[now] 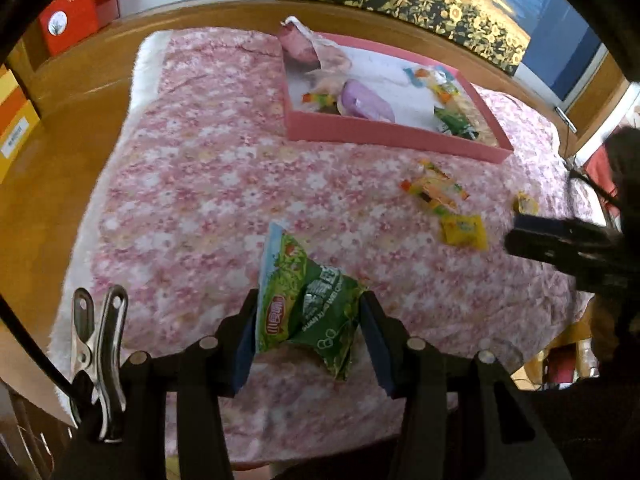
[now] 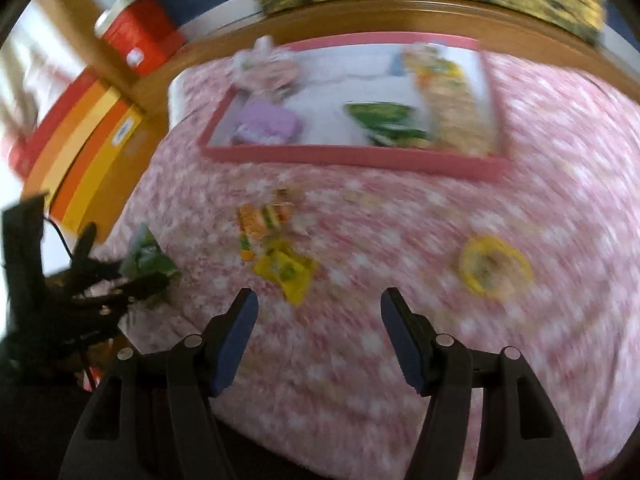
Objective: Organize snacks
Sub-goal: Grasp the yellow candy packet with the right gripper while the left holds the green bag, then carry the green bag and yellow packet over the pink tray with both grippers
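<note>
**Green snack bag held, yellow packets waiting**

The left hand-held gripper (image 1: 308, 320) was closed on a green snack bag (image 1: 308, 300), its two pads pinching the crumpled sides so the bag hung above the pink flowered cloth (image 1: 200, 184); the right hand-held gripper (image 2: 316, 332) stood open with nothing between its pads, hovering over the cloth near a yellow packet (image 2: 286, 272); its view was blurred, so finer detail there could not be read

A pink tray (image 1: 384, 136) lay farther back on the cloth and already carried a purple pouch (image 1: 366, 100), another green bag (image 1: 454, 122) and some small sweets; loose orange-and-yellow packets (image 1: 434, 190) lay on the cloth in front of the tray, with a round yellow snack (image 2: 494, 266) well apart to the right

The held bag looked light, soft and puffy; its film was probably slippery, and a hard squeeze could crush what was inside; a hold across the body or at a sealed end seemed safest; the flat yellow packet would likely need pinching by an edge, since it lay flush on the soft cloth
</note>
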`<state>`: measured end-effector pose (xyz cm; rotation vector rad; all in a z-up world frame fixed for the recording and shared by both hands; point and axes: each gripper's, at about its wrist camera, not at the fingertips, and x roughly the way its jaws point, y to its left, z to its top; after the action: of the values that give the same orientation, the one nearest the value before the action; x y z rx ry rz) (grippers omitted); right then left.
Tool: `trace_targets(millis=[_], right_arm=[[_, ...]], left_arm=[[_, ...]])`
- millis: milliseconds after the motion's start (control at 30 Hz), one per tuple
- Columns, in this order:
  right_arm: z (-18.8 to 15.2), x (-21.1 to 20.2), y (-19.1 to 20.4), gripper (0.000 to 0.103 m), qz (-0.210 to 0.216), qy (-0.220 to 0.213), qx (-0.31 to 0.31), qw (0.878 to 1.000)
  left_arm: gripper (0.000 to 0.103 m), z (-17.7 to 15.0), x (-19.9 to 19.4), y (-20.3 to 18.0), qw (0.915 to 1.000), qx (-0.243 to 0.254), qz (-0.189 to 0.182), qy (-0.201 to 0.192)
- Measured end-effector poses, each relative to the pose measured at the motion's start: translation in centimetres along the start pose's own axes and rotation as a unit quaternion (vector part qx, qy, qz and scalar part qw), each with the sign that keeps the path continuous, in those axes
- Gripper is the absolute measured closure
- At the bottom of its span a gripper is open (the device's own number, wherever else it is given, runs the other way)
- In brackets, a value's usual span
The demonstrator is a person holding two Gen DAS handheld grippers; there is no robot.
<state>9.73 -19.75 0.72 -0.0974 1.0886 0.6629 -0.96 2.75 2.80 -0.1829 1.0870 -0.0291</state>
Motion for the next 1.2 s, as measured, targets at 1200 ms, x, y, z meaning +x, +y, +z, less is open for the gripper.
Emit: trace_targets(millis=[1200], right_arm=[[-5.5, -1.6, -0.7, 0.076, -0.07, -0.016, -0.009, 0.997]], left_arm=[[0.053, 0.7, 1.8, -3.1, 0.9959, 0.043, -0.077, 0.017]])
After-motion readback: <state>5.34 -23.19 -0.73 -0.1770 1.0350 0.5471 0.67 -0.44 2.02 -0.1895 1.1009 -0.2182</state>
